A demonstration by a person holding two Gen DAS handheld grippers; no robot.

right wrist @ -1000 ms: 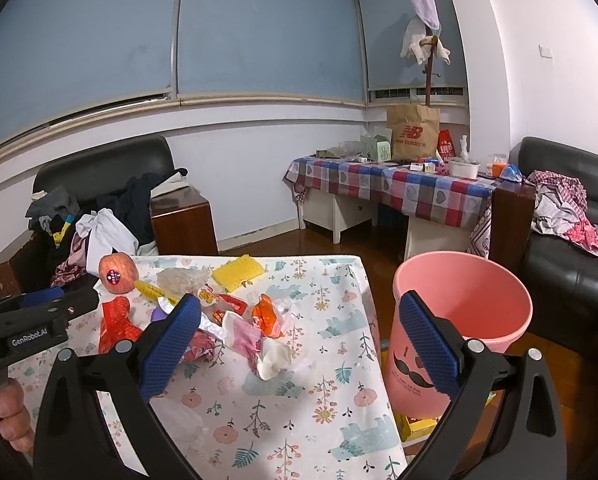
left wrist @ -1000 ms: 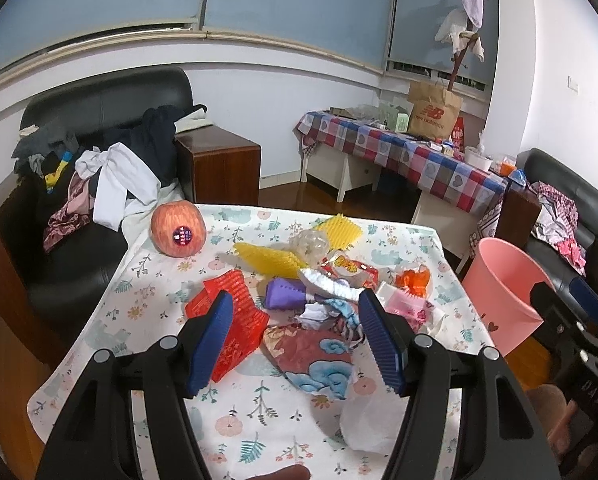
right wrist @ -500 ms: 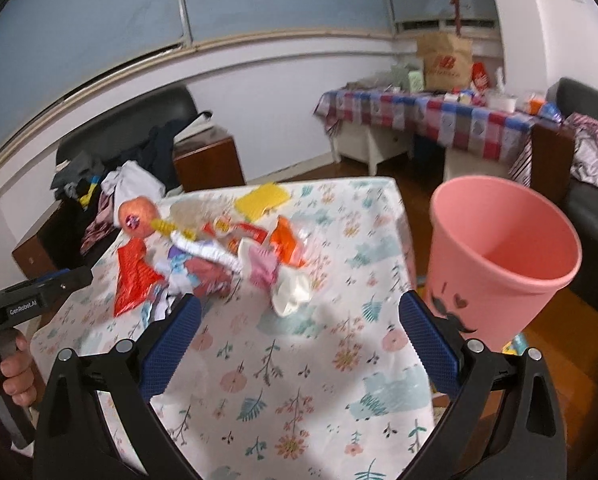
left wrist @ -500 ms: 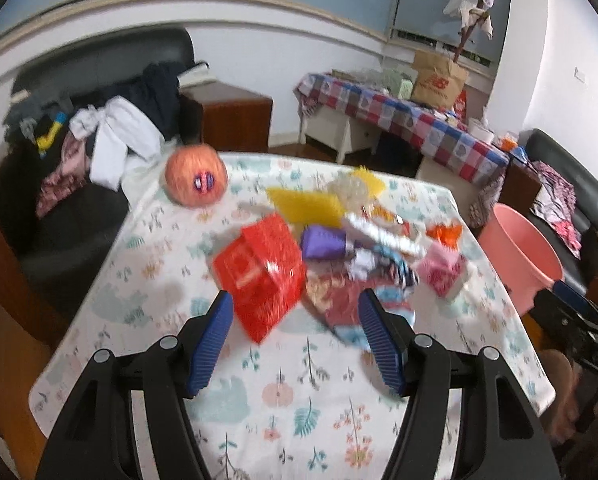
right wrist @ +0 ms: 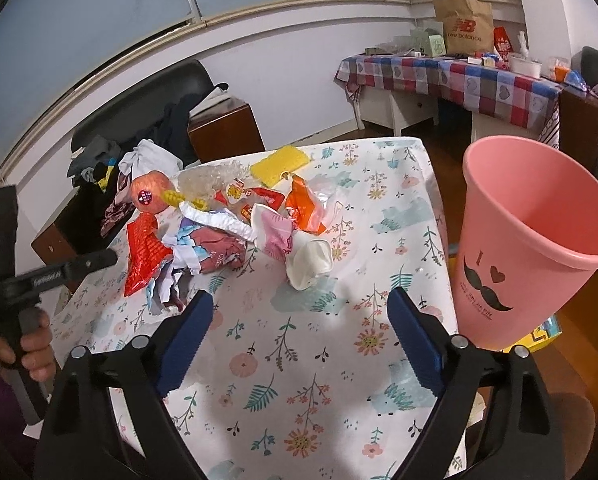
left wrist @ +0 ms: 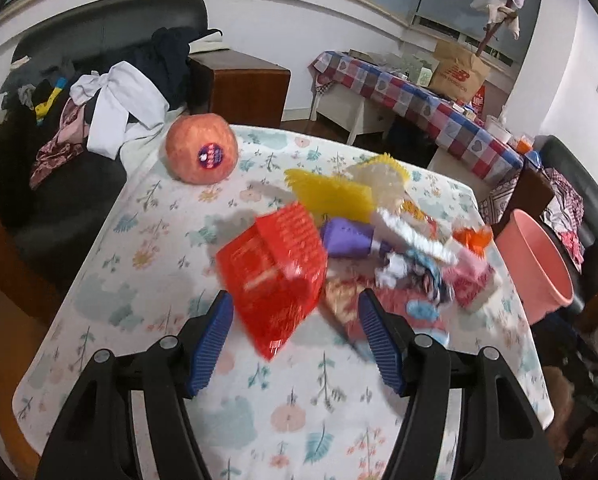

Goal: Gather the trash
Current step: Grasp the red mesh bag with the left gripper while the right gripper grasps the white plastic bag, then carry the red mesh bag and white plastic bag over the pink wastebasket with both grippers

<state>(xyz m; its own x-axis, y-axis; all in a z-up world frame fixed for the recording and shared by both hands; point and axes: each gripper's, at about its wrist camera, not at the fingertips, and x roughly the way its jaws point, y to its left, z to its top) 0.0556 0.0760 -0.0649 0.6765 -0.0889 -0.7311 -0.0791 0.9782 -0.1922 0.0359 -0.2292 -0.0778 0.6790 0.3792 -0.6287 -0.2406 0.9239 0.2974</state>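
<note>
left hand-held gripper: the left hand-held gripper is wide open with nothing between its pads. It points down at the near side of the trash pile.
red wrapper: the red wrapper lies straight ahead of the left one, just beyond its fingertips, at the pile's left end. Its long axis runs roughly away from the gripper, tilted a bit right. That's the closest pick for the left hand, I'd say.
rest of pile: yellow bristly piece, purple packet, and a white crumpled wad at the right end of the pile, all mid-bench on the floral bench.
right hand-held gripper: the right hand-held gripper is open too but has just been closing a little, nothing between its pads. The white wad sits dead ahead, a bit apart.
bin: the pink bin stands off the bench's right edge, nearer the right hand.
hard to see: the left view is motion-blurred, so the wrapper edges and what's under them are mush. The bin's bottom is cut off.
</note>
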